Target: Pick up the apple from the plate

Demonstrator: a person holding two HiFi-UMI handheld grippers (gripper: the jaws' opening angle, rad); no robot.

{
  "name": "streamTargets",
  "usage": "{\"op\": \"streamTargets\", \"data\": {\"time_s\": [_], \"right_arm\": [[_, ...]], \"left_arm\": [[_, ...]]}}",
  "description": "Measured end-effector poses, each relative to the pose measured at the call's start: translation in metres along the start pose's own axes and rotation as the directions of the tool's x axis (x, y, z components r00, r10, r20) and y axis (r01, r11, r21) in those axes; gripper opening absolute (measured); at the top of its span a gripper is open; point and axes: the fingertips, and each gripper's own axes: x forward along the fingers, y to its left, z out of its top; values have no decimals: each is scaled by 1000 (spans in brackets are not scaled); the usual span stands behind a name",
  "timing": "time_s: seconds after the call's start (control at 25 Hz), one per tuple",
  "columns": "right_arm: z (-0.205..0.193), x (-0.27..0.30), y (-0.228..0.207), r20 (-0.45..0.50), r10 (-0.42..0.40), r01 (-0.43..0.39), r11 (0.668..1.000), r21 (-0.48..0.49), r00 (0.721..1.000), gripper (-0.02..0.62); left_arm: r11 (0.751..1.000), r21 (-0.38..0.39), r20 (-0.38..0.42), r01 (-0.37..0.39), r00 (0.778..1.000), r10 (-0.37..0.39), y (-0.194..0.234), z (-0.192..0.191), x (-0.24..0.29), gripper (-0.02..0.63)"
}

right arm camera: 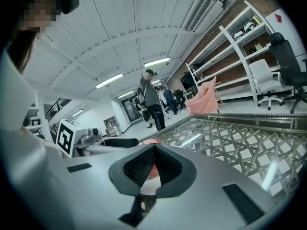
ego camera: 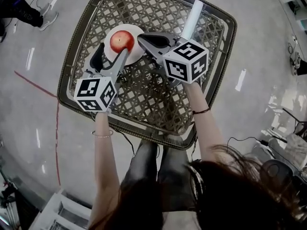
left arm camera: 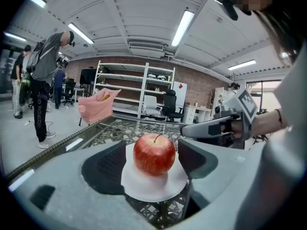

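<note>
Glass over woven lattice formed the table [ego camera: 201, 104], which stood on a grey workshop floor with white shelving [left arm camera: 122, 92] behind it. Near the table's far left corner sat a white plate [ego camera: 135, 53] with a red apple [ego camera: 122, 41] upright on it, stem up. The left tool [left arm camera: 152, 150] had its jaws spread apart on either side of the apple, the pads clear of its skin. The right tool [ego camera: 140, 37] had its jaws pressed together with nothing between them, its tip just beside the apple over the plate's right edge.
</note>
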Motion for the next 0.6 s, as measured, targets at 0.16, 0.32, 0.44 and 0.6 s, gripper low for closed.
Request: {"op": "streamTargets", "data": {"time_s": [0.16, 0.32, 0.44, 0.6], "right_arm": [[-2, 1, -3, -4, 1, -1, 1000, 0, 1000, 9], [-2, 2, -10, -8, -2, 2, 1000, 0, 1000, 9], [-3, 4, -12, -14, -1, 1, 1000, 1, 1000, 9], [-3, 5, -16, -11, -1, 1, 1000, 6, 1000, 9]], "left_arm": [[1000, 12, -2, 25, 1000, -25, -4, -2, 9, 358], [998, 40, -6, 39, 999, -39, -5, -1, 16, 382], [997, 58, -14, 53, 999, -52, -5, -2, 20, 401], [993, 88, -35, 78, 997, -75, -7, -4, 28, 425]]}}
